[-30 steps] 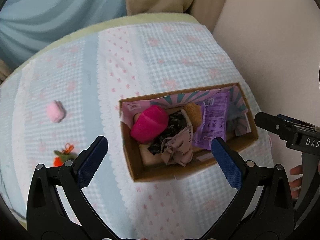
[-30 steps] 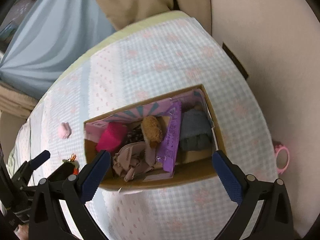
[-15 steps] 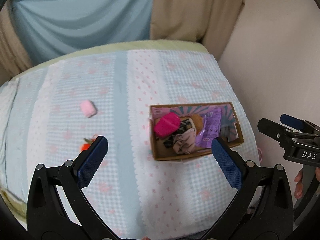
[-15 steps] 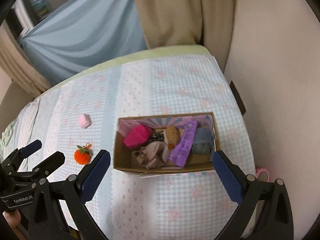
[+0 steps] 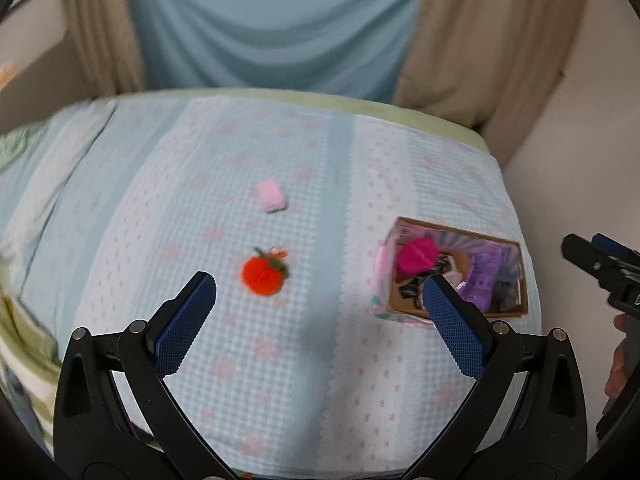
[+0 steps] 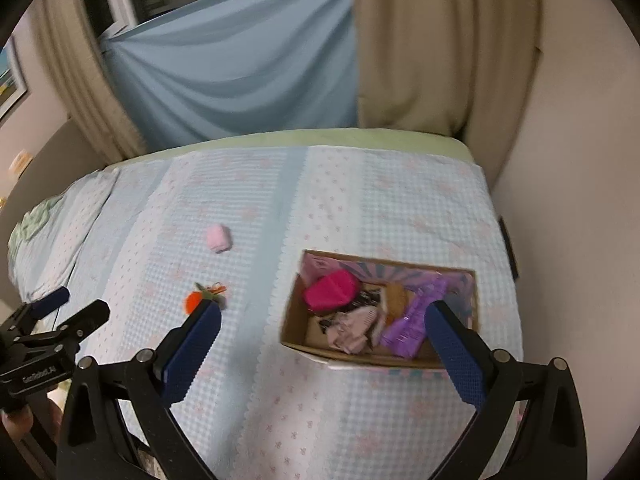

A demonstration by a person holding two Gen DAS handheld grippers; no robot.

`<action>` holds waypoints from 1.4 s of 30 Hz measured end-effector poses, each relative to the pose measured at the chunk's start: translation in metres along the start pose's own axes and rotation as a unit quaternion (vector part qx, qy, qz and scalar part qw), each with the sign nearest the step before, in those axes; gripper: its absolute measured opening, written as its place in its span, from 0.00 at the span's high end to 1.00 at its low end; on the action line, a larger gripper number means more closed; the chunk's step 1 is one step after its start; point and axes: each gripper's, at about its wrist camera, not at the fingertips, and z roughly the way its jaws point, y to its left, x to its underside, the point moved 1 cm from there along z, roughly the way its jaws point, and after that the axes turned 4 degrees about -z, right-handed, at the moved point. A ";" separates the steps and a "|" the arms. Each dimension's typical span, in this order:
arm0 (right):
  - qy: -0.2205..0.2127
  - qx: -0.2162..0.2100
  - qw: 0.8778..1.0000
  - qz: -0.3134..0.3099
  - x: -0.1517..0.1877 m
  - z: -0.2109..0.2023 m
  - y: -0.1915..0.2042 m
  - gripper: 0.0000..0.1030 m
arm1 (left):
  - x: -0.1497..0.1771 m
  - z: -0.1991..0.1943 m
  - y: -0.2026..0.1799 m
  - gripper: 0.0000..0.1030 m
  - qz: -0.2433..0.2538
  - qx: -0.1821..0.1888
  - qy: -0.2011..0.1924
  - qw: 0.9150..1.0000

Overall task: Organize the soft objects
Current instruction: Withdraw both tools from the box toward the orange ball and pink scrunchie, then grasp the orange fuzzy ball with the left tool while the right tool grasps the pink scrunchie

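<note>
Right wrist: cardboard box [image 6: 294,320] holds magenta plush [image 6: 330,290].

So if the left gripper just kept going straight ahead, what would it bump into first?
Probably the bedspread, just past the orange pompom. The open left gripper has nothing between its fingers, and the pompom sits slightly left of centre, though depth is hard to judge.

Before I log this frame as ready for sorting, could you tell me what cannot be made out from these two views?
- Cardboard box: its bottom layer is hidden in both views under the piled items; the right gripper's fingers cover its near right corner.
- Orange plush: half hidden by a finger in the right wrist view.
- Purple packet: print too small and blurred.
- Pink soft block: motion blur hides detail.
</note>
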 end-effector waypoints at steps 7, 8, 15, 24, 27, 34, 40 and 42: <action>-0.004 -0.032 0.999 -0.042 -0.022 0.023 0.037 0.01 | 0.010 0.023 0.052 0.00 -0.057 -0.006 0.011 0.998; -0.003 -0.037 0.998 -0.049 -0.027 0.030 0.044 0.01 | 0.011 0.029 0.058 0.00 -0.065 -0.006 0.013 0.998; 0.013 -0.063 0.992 -0.104 -0.055 0.087 0.090 0.01 | 0.014 0.088 0.089 0.00 -0.112 -0.009 0.035 0.993; 0.045 -0.093 0.981 -0.164 -0.088 0.189 0.147 0.01 | 0.018 0.187 0.119 0.00 -0.112 -0.007 0.063 0.992; 0.059 -0.099 0.977 -0.178 -0.091 0.233 0.165 0.01 | 0.023 0.222 0.127 0.01 -0.114 0.003 0.068 0.991; 0.091 -0.112 0.969 -0.203 -0.089 0.341 0.198 0.02 | 0.037 0.296 0.137 0.08 -0.107 0.025 0.069 0.992; 0.106 -0.125 0.961 -0.223 -0.084 0.402 0.217 0.02 | 0.049 0.329 0.137 0.15 -0.098 0.038 0.072 0.992; 0.109 -0.125 0.958 -0.232 -0.084 0.415 0.225 0.02 | 0.053 0.336 0.136 0.19 -0.096 0.045 0.076 0.991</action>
